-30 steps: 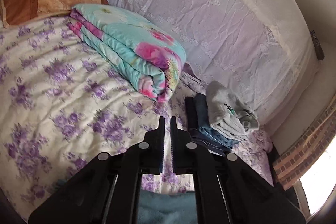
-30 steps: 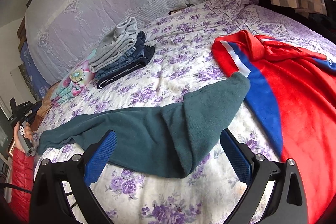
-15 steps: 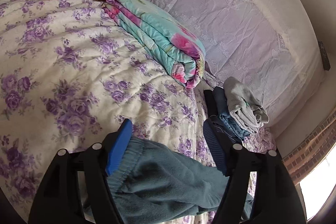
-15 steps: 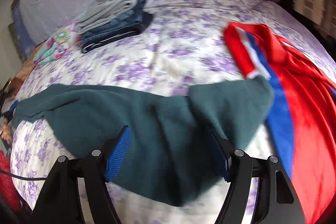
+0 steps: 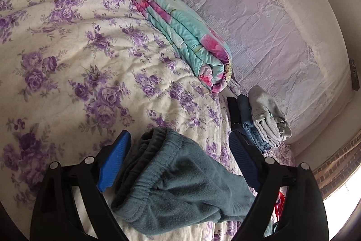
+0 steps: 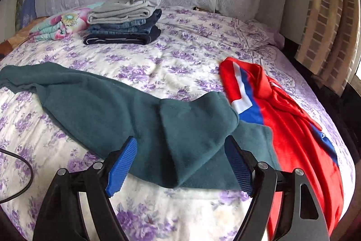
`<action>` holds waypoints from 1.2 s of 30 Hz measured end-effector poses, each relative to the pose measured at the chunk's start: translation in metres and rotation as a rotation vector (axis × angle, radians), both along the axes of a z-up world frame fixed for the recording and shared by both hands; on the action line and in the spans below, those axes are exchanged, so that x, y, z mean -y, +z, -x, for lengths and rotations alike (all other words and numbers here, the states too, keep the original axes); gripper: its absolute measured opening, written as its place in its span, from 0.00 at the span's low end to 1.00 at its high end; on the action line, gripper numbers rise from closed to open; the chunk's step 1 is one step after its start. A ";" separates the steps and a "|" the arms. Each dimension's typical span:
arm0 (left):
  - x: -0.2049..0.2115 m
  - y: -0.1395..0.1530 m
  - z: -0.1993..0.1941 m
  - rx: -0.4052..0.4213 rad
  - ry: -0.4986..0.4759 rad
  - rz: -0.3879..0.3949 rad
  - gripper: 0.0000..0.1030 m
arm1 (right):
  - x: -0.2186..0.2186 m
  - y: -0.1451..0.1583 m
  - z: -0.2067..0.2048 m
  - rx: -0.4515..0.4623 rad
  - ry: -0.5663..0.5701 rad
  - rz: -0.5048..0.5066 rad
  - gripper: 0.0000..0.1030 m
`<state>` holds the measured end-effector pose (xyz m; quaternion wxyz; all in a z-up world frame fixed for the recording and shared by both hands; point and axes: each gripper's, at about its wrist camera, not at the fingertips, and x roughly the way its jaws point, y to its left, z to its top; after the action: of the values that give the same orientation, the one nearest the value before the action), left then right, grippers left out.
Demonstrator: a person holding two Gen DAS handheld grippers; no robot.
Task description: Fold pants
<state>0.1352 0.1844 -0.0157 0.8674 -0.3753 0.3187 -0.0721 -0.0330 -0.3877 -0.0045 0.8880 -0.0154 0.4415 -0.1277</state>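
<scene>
Both grippers [image 5: 178, 162] [image 6: 180, 164] spread wide, straddling pants [image 6: 140, 116].

Left tool [image 5: 178, 164], right tool [image 6: 180, 166] agape

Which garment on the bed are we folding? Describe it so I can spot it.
On the purple-flowered bedspread, look in front of the folded stack near the back. The teal fleece pants lie spread out along the near edge, one end overlapping the red garment; they are the only dark green, unfolded piece.

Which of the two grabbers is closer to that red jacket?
Right. The right gripper hovers over the green pants beside the red jacket; the left gripper is at their waistband, farther away.
</scene>
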 end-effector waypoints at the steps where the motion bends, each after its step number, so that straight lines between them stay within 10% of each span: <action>1: -0.002 -0.001 0.002 0.002 -0.002 0.011 0.83 | 0.003 -0.005 -0.002 -0.018 -0.017 -0.008 0.67; 6: -0.005 -0.001 0.008 0.016 -0.011 0.024 0.83 | 0.043 -0.017 0.008 -0.017 -0.095 -0.221 0.10; 12: -0.007 0.006 0.034 0.035 -0.060 0.058 0.85 | 0.074 0.010 0.031 0.204 -0.155 -0.413 0.09; 23: 0.006 0.004 0.065 -0.142 -0.166 0.115 0.85 | 0.100 -0.032 0.038 0.192 -0.201 -0.634 0.08; 32: 0.013 -0.004 0.047 -0.190 -0.080 -0.037 0.74 | 0.099 -0.033 0.037 0.189 -0.189 -0.648 0.09; 34: 0.014 -0.004 0.044 -0.183 -0.085 -0.031 0.61 | 0.101 -0.034 0.036 0.184 -0.187 -0.649 0.09; 36: 0.017 -0.007 0.039 -0.188 -0.124 -0.004 0.14 | 0.101 -0.034 0.038 0.192 -0.188 -0.650 0.09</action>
<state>0.0964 0.1670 -0.0230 0.8284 -0.3584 0.4212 -0.0896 -0.0705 -0.4886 -0.0381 0.8681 0.3211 0.3733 -0.0627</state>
